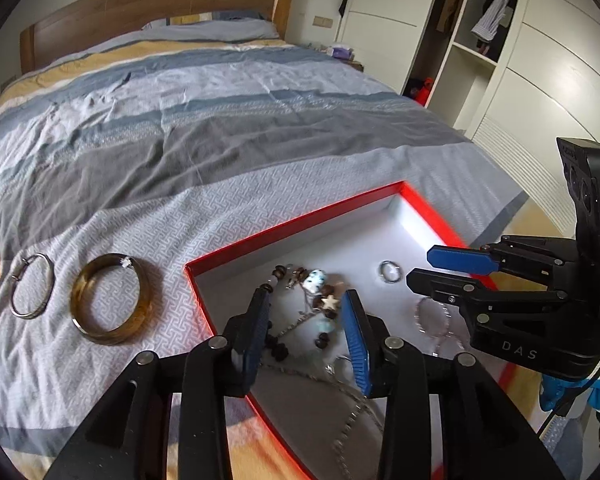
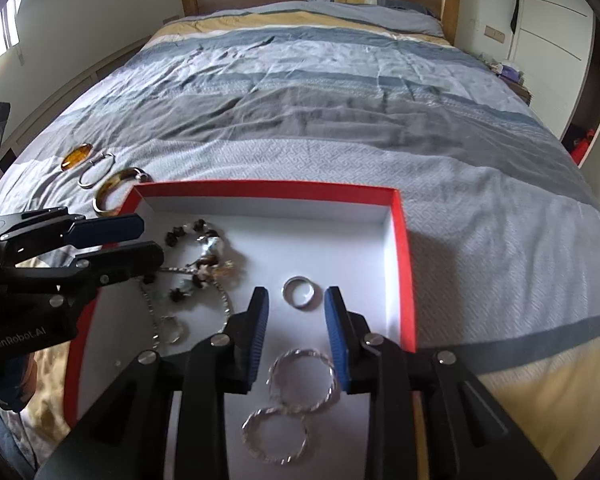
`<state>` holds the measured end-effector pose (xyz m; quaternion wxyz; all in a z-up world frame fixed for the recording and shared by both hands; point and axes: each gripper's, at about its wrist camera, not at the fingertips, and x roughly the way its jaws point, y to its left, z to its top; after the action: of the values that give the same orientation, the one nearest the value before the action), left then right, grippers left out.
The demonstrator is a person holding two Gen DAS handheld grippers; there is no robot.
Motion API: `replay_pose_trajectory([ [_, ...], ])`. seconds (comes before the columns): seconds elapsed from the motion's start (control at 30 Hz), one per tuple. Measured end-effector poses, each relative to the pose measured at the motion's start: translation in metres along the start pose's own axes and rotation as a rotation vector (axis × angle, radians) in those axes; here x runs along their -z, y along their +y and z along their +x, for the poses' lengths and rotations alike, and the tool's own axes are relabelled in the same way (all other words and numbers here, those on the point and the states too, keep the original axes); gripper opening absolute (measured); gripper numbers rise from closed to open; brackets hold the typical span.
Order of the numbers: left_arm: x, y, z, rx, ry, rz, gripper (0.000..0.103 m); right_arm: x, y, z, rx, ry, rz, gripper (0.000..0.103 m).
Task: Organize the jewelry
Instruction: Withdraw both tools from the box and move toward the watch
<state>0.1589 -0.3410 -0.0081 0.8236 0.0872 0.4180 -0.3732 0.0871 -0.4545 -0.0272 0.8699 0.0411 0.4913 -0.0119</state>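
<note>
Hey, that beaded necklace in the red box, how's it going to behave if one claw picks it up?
The beaded necklace lies in loose loops tangled with a chain, so it's probably floppy and would dangle. Lifting it may drag the chain along. Its beads look chunky, so it likely has some weight and could swing from the left claw.

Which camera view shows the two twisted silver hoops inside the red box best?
The right wrist view: both twisted silver hoops lie whole on the red box's white floor, just under the right gripper. In the left wrist view only one shows, partly hidden behind the right gripper.
</note>
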Motion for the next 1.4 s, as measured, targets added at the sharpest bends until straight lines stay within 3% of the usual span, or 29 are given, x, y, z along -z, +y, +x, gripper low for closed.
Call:
replay_pose_trajectory([
  [0.33,0.003,-0.033,-0.090,-0.034,-0.091,0.065,0.045,0.011,0.018,-0.081,0.027,-0.076,0.008,0.029],
  [0.63,0.037,-0.043,-0.184,-0.111,-0.161,0.062,0.053,0.038,0.047,-0.160,0.030,-0.151,0.015,0.029],
  [1.1,0.160,-0.004,-0.306,-0.281,-0.246,-0.075,0.067,0.095,0.115,-0.266,-0.002,-0.281,-0.015,0.029],
  [1.4,0.237,0.051,-0.361,-0.406,-0.244,-0.258,0.074,0.109,0.139,-0.284,-0.067,-0.313,-0.034,0.029],
])
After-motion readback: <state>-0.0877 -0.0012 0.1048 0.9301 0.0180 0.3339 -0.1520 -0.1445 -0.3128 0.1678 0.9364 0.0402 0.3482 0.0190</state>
